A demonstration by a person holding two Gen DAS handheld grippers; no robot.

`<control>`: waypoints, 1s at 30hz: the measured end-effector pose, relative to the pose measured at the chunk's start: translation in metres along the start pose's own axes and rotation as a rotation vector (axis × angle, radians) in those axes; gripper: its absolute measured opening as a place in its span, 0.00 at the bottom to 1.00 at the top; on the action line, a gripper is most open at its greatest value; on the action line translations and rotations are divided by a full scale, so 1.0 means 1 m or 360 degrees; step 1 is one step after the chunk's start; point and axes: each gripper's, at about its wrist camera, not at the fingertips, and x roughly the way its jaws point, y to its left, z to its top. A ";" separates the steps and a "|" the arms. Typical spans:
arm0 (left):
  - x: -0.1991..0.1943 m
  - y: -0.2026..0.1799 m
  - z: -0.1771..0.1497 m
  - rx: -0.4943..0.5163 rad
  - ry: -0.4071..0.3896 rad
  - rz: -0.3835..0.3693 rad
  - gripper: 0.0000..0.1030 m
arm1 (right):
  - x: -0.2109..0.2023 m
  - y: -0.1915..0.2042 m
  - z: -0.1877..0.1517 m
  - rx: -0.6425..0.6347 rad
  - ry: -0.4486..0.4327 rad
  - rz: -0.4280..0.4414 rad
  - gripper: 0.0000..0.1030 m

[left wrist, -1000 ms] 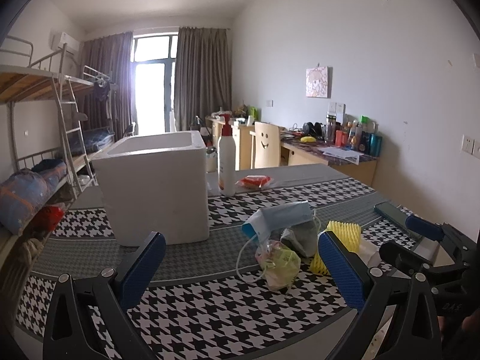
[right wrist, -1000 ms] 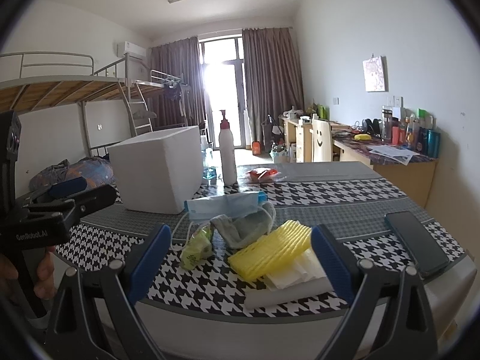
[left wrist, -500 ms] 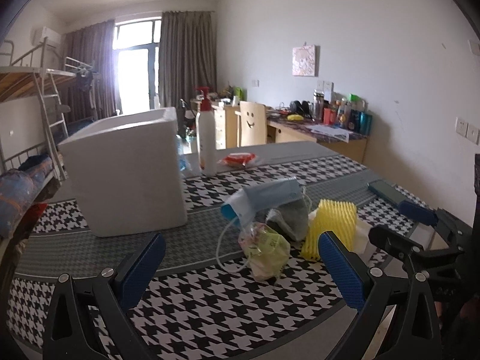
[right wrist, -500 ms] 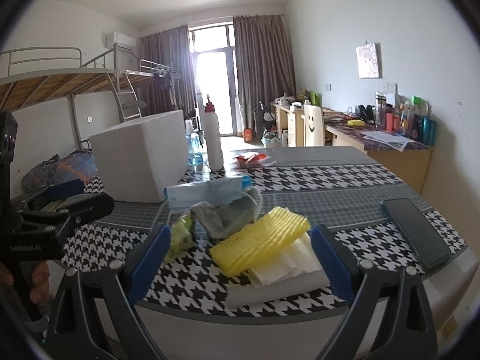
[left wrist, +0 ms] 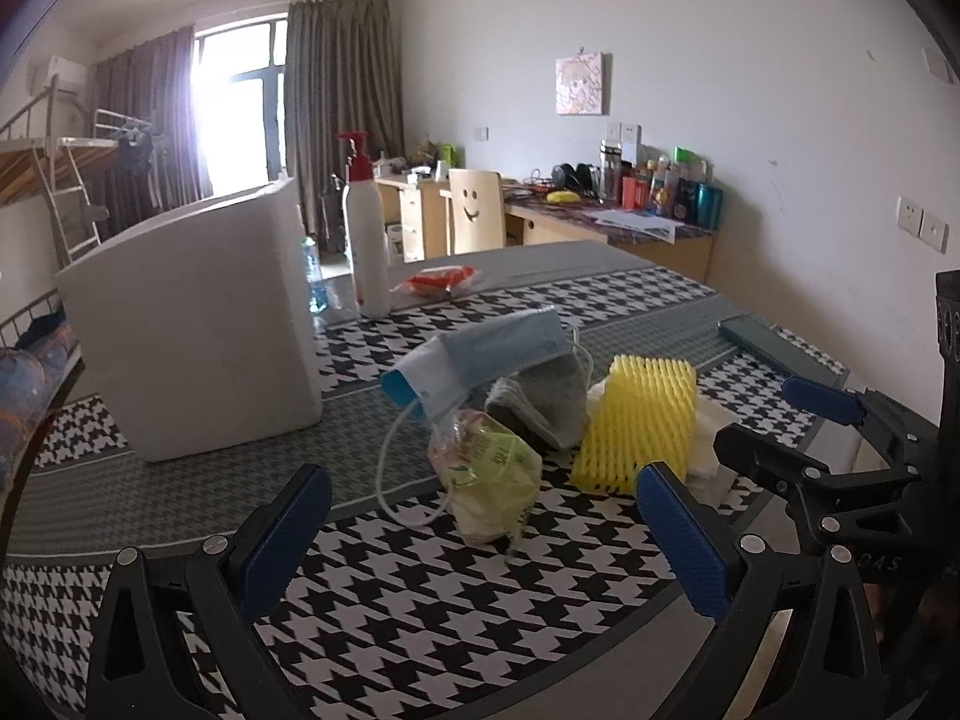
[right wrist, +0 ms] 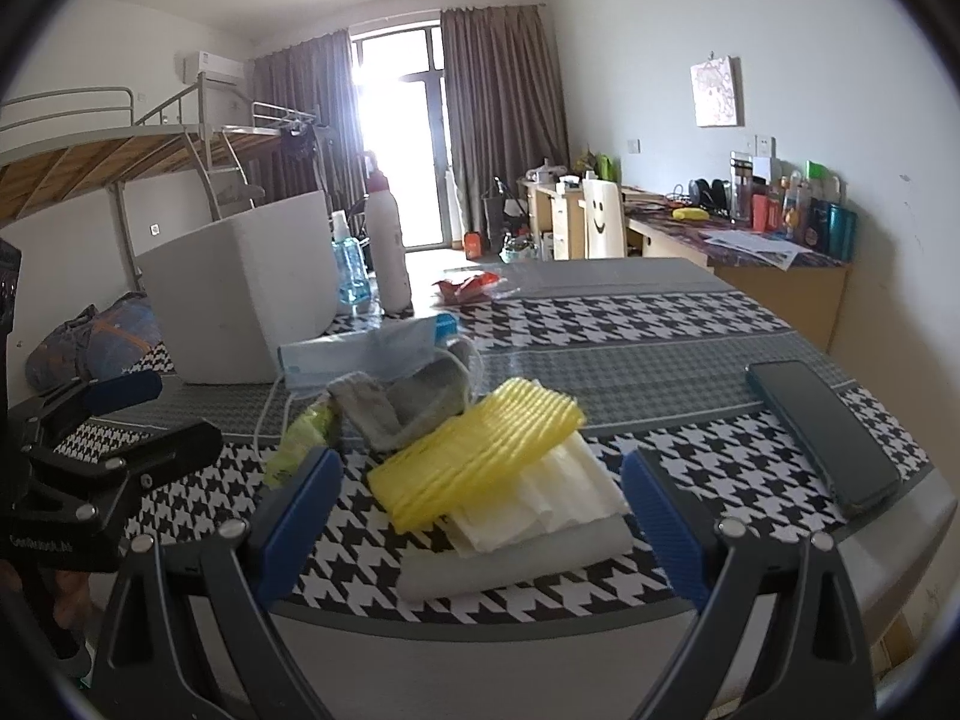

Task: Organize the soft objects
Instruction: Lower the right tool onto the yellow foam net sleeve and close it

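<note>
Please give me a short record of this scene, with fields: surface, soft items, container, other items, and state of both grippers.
surface: table with houndstooth cloth
soft items: blue face mask, grey cloth, yellow foam net, white foam sheets, green plastic bag, all in one pile
container: white foam box, behind the pile on the left
other items: pump bottle, phone, red packet
left gripper: jaws open, holding nothing
right gripper: jaws open, holding nothing
</note>
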 end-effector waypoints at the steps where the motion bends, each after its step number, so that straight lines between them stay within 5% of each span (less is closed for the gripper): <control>1: 0.001 -0.001 0.000 0.0005 0.0003 -0.0001 0.99 | 0.001 -0.001 -0.001 0.0000 0.0009 -0.0009 0.94; 21: 0.021 -0.002 -0.001 0.0051 0.0076 -0.0004 0.94 | 0.037 -0.018 0.009 0.0144 0.0142 0.0124 0.93; 30: 0.028 -0.001 -0.001 0.0063 0.0106 -0.0017 0.94 | 0.062 -0.018 0.009 0.0209 0.0284 0.0188 0.67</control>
